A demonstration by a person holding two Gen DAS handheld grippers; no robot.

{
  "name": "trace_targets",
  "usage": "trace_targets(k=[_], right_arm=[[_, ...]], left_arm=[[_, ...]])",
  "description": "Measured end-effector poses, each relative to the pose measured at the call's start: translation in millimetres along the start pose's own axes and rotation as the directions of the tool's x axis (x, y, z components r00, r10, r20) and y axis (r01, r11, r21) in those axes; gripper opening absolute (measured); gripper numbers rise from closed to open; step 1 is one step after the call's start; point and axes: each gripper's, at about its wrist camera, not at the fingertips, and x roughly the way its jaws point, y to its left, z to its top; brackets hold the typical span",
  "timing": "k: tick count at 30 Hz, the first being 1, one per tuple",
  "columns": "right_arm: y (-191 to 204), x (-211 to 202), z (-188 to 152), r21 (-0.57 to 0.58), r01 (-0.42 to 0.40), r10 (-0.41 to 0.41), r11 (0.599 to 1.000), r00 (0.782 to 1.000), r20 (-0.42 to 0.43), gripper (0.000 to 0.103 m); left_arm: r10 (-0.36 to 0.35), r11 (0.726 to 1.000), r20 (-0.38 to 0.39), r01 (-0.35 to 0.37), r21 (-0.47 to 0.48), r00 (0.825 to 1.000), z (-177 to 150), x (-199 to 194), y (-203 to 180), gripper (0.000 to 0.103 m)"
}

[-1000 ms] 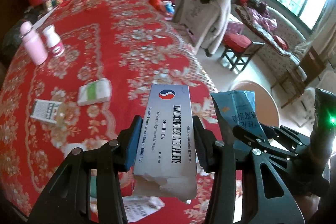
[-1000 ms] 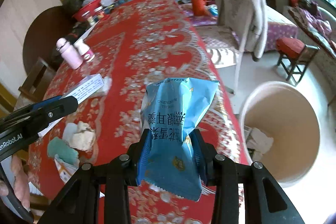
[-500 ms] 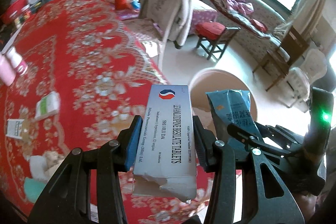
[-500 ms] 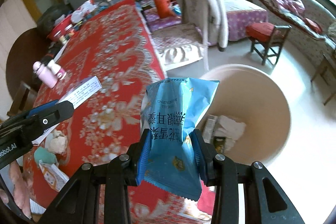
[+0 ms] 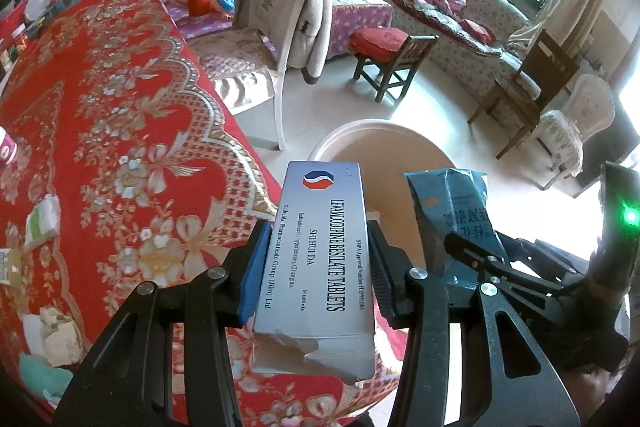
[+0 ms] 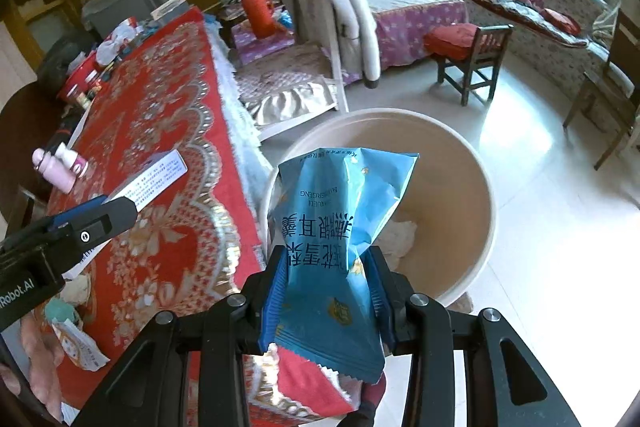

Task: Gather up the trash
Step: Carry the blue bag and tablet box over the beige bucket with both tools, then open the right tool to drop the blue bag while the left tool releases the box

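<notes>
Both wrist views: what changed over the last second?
Both grippers swung off the red table toward the beige bin on the floor; it now fills the right wrist view. Grips unchanged: left gripper clamps the tablet box, right gripper the blue wrapper. Nothing released.

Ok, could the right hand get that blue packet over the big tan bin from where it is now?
Probably yes. The right tongs are shut on the blue packet, and the tan bin sits open just ahead and below, past the table edge. Nothing shows between them; the left tongs with the tablet box are off to the side.
</notes>
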Motion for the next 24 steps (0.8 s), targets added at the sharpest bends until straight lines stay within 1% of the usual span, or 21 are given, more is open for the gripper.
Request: trace_targets(k=[4, 12, 18, 22, 23, 24], right_arm=[[-13, 5, 6, 0.012, 0.006, -0.006, 1.0, 1.0, -0.009, 0.038], [-33, 22, 15, 0.016, 0.022, -0.021, 1.0, 0.999, -0.044, 0.038], [-53, 40, 19, 0.025, 0.033, -0.031, 0.999, 0.996, -0.082, 0.038], [-65, 50, 22, 0.039, 0.036, -0.031, 0.999, 0.994, -0.105, 0.039], [-68, 52, 22, 0.043, 0.036, -0.032, 0.998, 0.994, -0.109, 0.039], [-71, 54, 22, 0.048, 0.035, -0.029, 0.998, 0.993, -0.113, 0.046]], left_arm=[[0.006, 1.0, -0.018, -0.006, 0.001, 1.0, 2, 15, -7, 0.045], [-0.003, 0.999, -0.074, 0.001, -0.037, 0.997, 5, 51, -13, 0.045], [-0.035, 0.998, -0.119, 0.028, -0.06, 0.992, 7, 77, -22, 0.045], [-0.066, 0.994, -0.14, 0.054, -0.093, 0.988, 7, 91, -28, 0.045], [-0.074, 0.993, -0.146, 0.06, -0.1, 0.987, 7, 94, -30, 0.045], [-0.08, 0.992, -0.149, 0.065, -0.105, 0.986, 7, 96, -31, 0.045]])
